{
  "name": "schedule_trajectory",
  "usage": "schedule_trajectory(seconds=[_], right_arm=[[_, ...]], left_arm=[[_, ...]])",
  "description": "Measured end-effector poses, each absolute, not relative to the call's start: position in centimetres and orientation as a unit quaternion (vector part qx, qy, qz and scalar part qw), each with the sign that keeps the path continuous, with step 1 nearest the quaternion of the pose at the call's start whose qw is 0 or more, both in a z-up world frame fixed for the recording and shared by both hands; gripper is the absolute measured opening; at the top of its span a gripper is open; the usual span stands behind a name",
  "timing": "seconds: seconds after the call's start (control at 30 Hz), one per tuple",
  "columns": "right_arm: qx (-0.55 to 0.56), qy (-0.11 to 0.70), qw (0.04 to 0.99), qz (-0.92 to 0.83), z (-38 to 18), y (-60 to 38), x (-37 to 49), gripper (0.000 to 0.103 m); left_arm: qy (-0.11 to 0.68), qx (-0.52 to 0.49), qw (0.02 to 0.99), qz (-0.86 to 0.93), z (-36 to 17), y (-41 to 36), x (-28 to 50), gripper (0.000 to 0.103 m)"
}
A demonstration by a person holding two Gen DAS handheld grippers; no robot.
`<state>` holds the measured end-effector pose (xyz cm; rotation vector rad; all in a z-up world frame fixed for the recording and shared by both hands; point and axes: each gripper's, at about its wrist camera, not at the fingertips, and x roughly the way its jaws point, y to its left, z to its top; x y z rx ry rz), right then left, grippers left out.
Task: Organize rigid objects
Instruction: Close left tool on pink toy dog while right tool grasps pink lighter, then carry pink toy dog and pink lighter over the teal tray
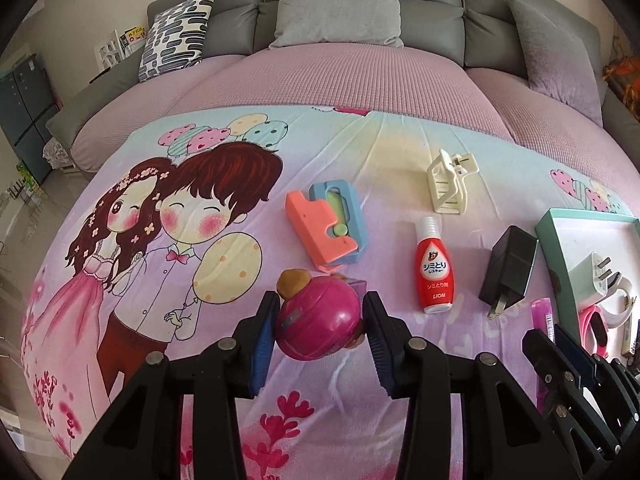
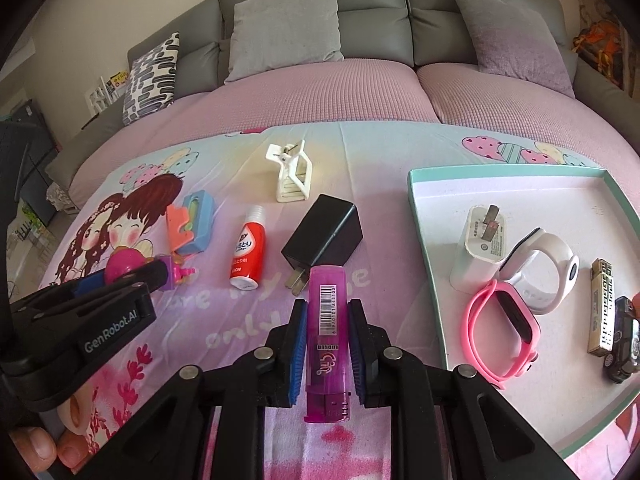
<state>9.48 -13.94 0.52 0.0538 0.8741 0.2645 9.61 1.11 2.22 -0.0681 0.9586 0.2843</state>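
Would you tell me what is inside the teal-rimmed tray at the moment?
The tray holds a white charger, white watch, pink watch, patterned stick and dark toy car; its near corner is out of frame.

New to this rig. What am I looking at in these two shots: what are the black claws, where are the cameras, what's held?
No robot here: a person holds a two-finger gripper in each hand, with a fisheye camera on each looking along its jaws. In the left wrist view, the left gripper is shut on a magenta ball toy. In the right wrist view, the right gripper is shut on a purple lighter. On the cartoon blanket lie a red bottle, a black charger, a white clip and an orange-blue toy. The teal-rimmed tray holds a white plug, two watch bands, a toy car and a small patterned bar.
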Motion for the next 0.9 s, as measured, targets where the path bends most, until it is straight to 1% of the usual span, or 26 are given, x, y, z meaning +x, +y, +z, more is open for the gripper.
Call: schedule_trajectory(seconds=[0.5, 0.9], right_arm=[[0.089, 0.368, 0.917, 0.128, 3.9, -17.5, 8.4, 0.021], [0.088, 0.369, 0.918, 0.116, 3.8, -18.2, 8.4, 0.021]], left_arm=[[0.407, -0.04, 0.906, 0.108, 6.5, -0.3, 8.1, 0.044], [0.403, -0.045, 0.911, 0.076, 7.1, -1.5, 7.9, 0.044]])
